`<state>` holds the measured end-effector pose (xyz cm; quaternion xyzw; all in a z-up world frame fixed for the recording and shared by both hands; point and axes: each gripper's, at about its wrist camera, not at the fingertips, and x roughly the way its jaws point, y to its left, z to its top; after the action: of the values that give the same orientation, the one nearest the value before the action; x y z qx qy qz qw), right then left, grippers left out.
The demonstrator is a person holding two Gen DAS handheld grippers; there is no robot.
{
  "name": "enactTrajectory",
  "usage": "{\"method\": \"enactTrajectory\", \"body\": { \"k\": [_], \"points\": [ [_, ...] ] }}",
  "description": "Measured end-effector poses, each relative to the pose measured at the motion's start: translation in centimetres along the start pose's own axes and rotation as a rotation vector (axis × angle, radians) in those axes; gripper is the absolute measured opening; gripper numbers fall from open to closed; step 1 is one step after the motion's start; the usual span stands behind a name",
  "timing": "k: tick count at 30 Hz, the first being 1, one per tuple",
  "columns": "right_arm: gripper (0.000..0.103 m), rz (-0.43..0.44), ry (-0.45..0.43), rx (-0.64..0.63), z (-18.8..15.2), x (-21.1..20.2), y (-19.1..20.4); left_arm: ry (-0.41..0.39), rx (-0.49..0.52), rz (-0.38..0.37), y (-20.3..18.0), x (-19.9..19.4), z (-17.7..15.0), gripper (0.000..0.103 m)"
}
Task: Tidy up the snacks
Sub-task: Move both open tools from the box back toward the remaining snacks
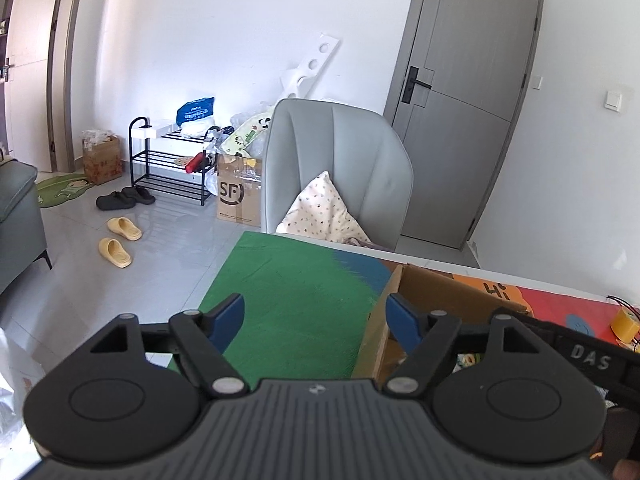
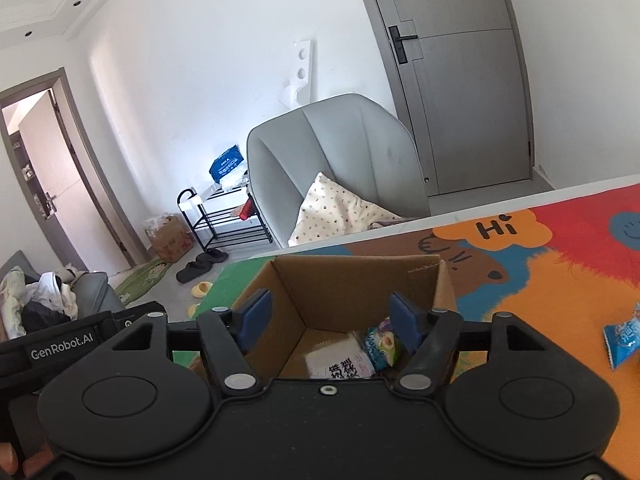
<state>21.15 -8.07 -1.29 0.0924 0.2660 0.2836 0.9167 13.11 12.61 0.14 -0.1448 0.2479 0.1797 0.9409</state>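
An open cardboard box (image 2: 352,280) stands on a colourful mat (image 2: 560,248) on the table. Inside lie a white packet with black print (image 2: 340,362) and a green-blue snack bag (image 2: 382,344). My right gripper (image 2: 326,320) hangs over the box, open, with nothing between its blue pads. Another blue snack bag (image 2: 624,338) lies on the mat at the right edge. In the left wrist view my left gripper (image 1: 316,322) is open and empty over the green part of the mat (image 1: 296,300), just left of the box (image 1: 440,292).
A grey armchair (image 1: 340,164) with a patterned cushion (image 1: 324,212) stands behind the table. A yellow roll of tape (image 1: 624,322) sits on the mat at far right. On the floor to the left are slippers (image 1: 120,240), a shoe rack (image 1: 168,160) and cartons (image 1: 240,192).
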Motion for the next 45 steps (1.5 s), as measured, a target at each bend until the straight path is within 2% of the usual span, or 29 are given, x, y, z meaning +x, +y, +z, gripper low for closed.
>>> {"method": "enactTrajectory", "body": {
  "k": [9,15,21,25,32,35,37,42,45],
  "points": [
    [0.066,-0.045,-0.019,-0.013,-0.5,-2.9,-0.8,-0.011,0.022,-0.018,-1.3,-1.6,-1.0,0.09],
    [0.075,-0.066,-0.04,-0.001,-1.0,-5.1,-2.1,-0.001,0.048,-0.047,-2.6,-2.2,-1.6,0.094],
    [0.076,-0.087,-0.063,0.031,-1.3,-7.0,-4.3,-0.002,0.067,-0.054,-4.3,-3.1,-2.3,0.095],
    [0.084,-0.096,-0.076,0.032,-1.7,-8.1,-5.6,-0.018,0.075,-0.083,-5.5,-3.8,-3.0,0.098],
    [0.09,-0.132,-0.095,0.044,-2.7,-9.8,-7.7,-0.017,0.083,-0.1,-7.4,-4.4,-4.6,0.101],
    [0.09,-0.147,-0.096,0.049,-3.1,-10.6,-8.7,-0.004,0.082,-0.097,-8.2,-4.5,-5.2,0.103],
    [0.096,-0.153,-0.105,0.051,-3.4,-11.3,-9.2,0.012,0.084,-0.102,-8.8,-4.5,-5.7,0.103],
    [0.097,-0.19,-0.117,0.077,-4.0,-12.6,-11.2,0.026,0.112,-0.12,-10.9,-5.0,-6.8,0.103],
    [0.099,-0.241,-0.126,0.089,-4.4,-13.2,-12.5,0.027,0.128,-0.159,-12.2,-5.4,-7.4,0.103]
  ]
}}
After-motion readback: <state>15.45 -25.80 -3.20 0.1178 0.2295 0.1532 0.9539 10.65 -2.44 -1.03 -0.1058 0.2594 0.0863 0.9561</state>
